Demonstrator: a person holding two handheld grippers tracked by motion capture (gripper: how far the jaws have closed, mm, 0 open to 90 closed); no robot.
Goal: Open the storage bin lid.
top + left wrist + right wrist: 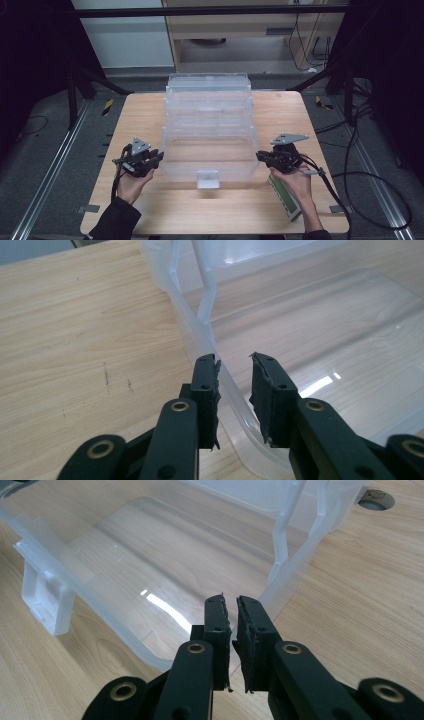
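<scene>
Clear plastic bin (207,150) sits mid-bench (140,110), front rim toward the person; prob light, stiff-ish but flexy thin walls, slick, so best gripped at side rims. Right gripper (230,605) fingers clamp the right rim; left gripper (235,365) fingers straddle the left rim w/ a gap, not pinching yet. See-thru walls blur stacked parts behind; green item (285,197) under right hand hard to ID.

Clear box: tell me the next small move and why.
Probably close the left gripper on the clear box's rim: its jaws straddle the wall with a gap on the inner side, while the right gripper already pinches the opposite rim.
</scene>
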